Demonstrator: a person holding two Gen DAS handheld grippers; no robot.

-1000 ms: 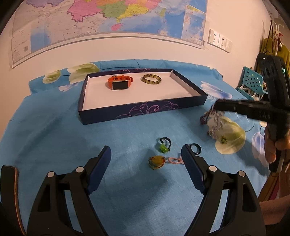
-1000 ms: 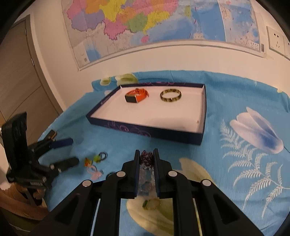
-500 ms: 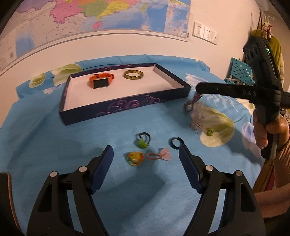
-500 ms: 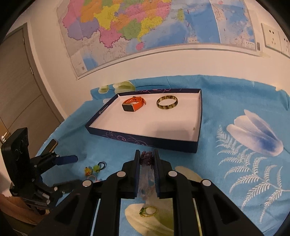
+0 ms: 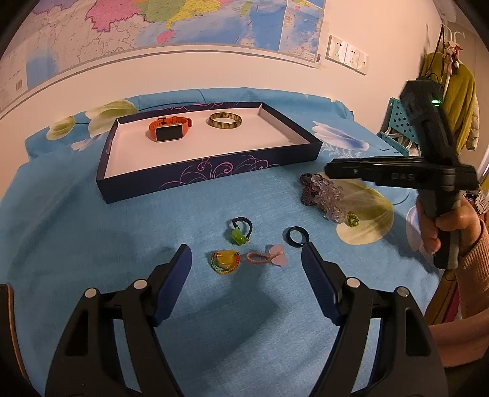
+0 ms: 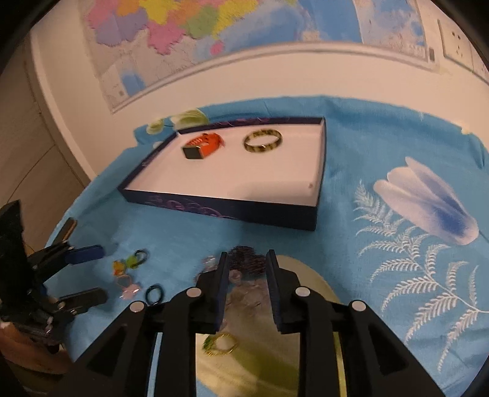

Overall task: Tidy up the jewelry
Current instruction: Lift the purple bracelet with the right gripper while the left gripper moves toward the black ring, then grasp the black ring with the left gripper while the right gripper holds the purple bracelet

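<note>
Two beaded bracelets (image 5: pixel 321 195) lay heaped on the cloth, right of the tray (image 5: pixel 211 171); the right gripper (image 6: pixel 247 268) had just been opening, dropping them outside it. The left gripper (image 5: pixel 246 262) gaped empty.

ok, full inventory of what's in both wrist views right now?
tray: 1, navy outside, white inside, far side of the cloth
watch: 1, orange, in the tray
bangle: 1, mottled olive, in the tray beside the watch
beaded bracelets: a heap, dark purple and clear, on the cloth between the right tongs' fingers
green-stone ring: 1, gold, on the cloth by the heap
dark ring: 1, on the cloth
small trinkets: 3, green, yellow, pink, ahead of the left tongs
cloth: 1, blue, floral
wall map: 1
sockets: white, on the wall
left tongs: open, empty
right tongs: jaws just opening, pads clear of the beads
hand: gripping the right tongs
</note>
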